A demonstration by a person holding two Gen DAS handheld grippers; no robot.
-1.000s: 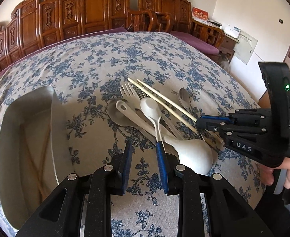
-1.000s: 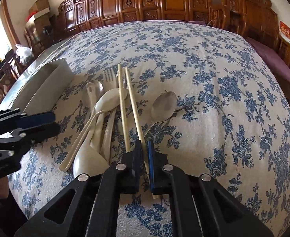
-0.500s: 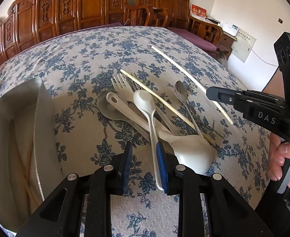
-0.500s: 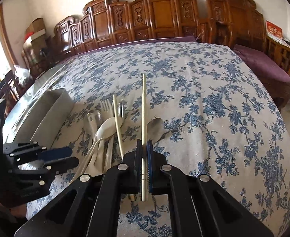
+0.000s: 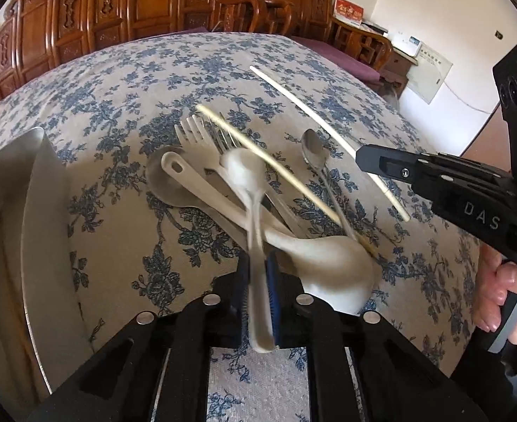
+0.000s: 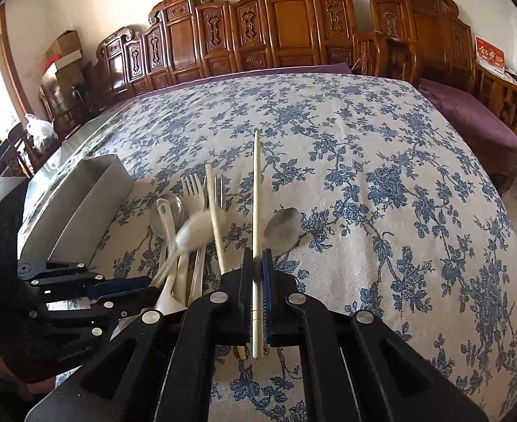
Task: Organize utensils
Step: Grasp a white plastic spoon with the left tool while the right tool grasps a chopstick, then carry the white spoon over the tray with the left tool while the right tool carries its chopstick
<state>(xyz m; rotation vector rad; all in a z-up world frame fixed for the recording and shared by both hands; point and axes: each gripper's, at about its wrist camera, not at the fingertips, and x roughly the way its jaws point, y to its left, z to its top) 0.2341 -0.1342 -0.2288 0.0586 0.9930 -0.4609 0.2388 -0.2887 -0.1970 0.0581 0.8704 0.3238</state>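
Lots of bare flowered tablecloth (image 6: 381,183) on the far side and to the right of the pile, with room to pass. In the middle, a heap of utensils (image 5: 230,190) in the way: forks, spoons, a ladle and a chopstick lying across each other. To the left, a tall metal tray (image 6: 82,197) with a wall to get over. Between tray and heap, a strip of bare cloth. At the far edge of the table, a row of carved wooden chairs (image 6: 286,28) blocking that side.
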